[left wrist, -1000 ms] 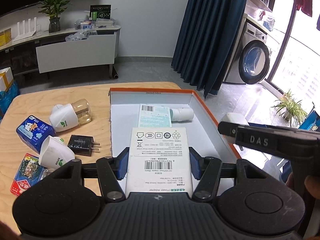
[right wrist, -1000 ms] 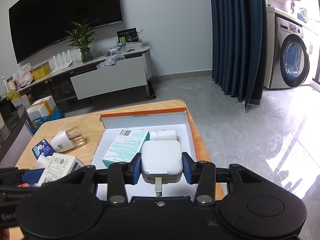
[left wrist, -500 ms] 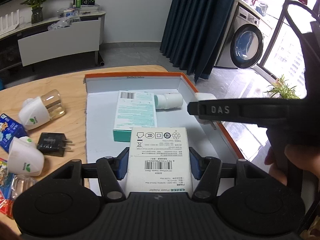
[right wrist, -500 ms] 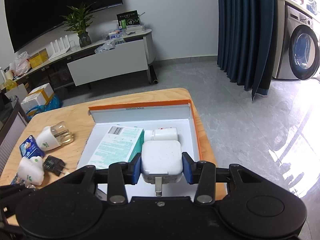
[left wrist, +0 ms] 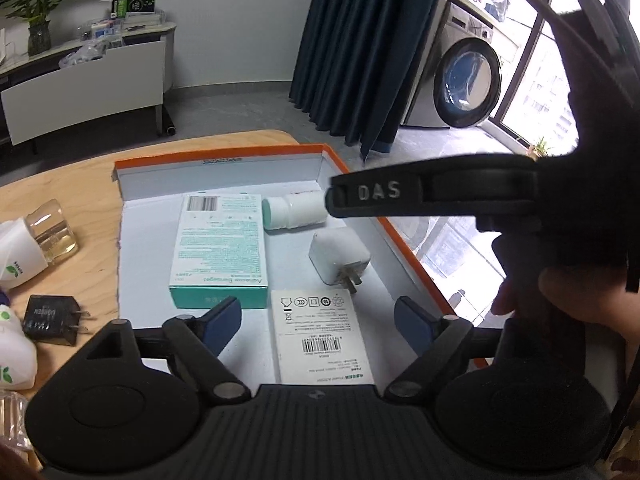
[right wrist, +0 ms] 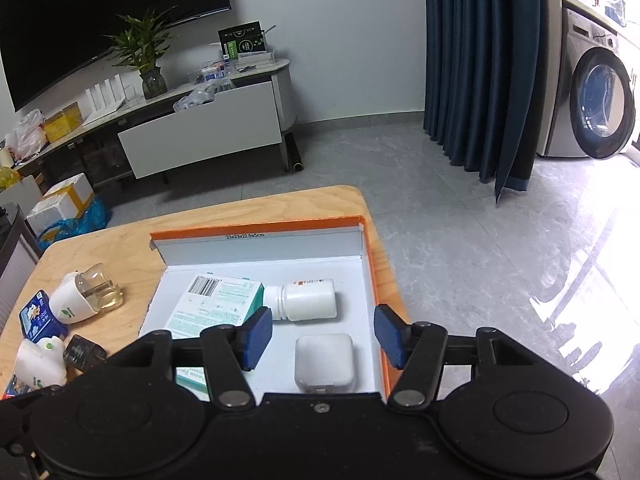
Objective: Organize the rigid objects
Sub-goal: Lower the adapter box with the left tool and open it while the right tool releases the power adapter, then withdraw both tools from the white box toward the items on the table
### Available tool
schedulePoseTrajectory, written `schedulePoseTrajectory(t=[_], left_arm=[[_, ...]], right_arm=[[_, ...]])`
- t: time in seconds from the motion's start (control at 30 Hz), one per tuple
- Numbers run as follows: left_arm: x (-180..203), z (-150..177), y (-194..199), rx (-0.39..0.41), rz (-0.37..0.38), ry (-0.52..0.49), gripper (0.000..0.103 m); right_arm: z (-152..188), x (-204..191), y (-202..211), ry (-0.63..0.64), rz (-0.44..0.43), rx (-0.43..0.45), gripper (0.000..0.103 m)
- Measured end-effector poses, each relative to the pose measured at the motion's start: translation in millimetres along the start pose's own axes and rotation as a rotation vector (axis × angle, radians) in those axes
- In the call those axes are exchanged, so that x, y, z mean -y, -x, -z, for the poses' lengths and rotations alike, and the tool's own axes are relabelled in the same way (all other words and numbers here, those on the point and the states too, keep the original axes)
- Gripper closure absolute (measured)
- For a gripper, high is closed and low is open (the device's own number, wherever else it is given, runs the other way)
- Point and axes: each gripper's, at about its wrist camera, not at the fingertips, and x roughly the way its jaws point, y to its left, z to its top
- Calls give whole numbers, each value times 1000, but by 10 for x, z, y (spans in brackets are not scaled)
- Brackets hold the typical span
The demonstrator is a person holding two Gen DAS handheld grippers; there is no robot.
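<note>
box [left wrist: 224, 156], orange-edged, white inside, open on the wooden table [left wrist: 80, 184]: holds four items. teal carton [left wrist: 220, 248] lies flat along the box's left wall; white bottle [left wrist: 294, 211] lies on its side near the far wall, just right of the carton; white charger [left wrist: 339, 258] rests on the box floor toward the right wall, prongs facing the near edge; white carton [left wrist: 318, 340] with barcode lies flat at the near edge, just beside the teal carton's near end. left gripper [left wrist: 318, 322]: jaws have just been opening, blue pads now stand clear on either side of the white carton, which a second ago was clamped between them; it is released and sits on the box floor. right gripper [right wrist: 322, 338]: jaws have just been opening too, pads apart with the white charger lying loose between and below them, no longer pinched as it was a second ago. both items therefore count as deposited. still outside the box, along the table's left edge: black plug [left wrist: 52, 314], two white-capped jars, one with clear glass [left wrist: 36, 240], a blue packet [right wrist: 38, 316]. judgement: task part done; both grippers are free to pull back and fetch the leftover items, and the box floor still has room at the near right corner.
</note>
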Motion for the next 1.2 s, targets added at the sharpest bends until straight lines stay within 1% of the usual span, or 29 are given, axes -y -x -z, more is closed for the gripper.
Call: schedulePoseTrajectory(t=[0.13, 0.27, 0.33, 0.53, 0.77, 0.83, 0.93, 1.03, 1.2], left_arm=[[-108, 51, 201, 25, -27, 35, 11], [-232, 141, 456, 49, -76, 63, 8], [-280, 140, 556, 59, -101, 79, 8], [-589, 292, 872, 77, -180, 135, 7], [-1080, 516, 1219, 78, -286, 220, 7], [-1235, 572, 1282, 78, -325, 247, 7], [-1461, 622, 1358, 78, -364, 285, 7], [-1663, 672, 1380, 67, -393, 280, 7], [-1866, 725, 1230, 15, -410, 208, 7]], right_arm=[[38, -25, 160, -17, -4, 26, 25], [86, -139, 333, -6, -17, 48, 23], [120, -214, 402, -5, -27, 56, 20], [265, -496, 514, 5, -70, 40, 20], [374, -889, 604, 60, -131, 30, 19], [398, -987, 613, 74, -148, 27, 19], [423, -1138, 615, 96, -165, 24, 19], [454, -1276, 609, 122, -182, 18, 19], [509, -1388, 601, 135, -199, 10, 19]])
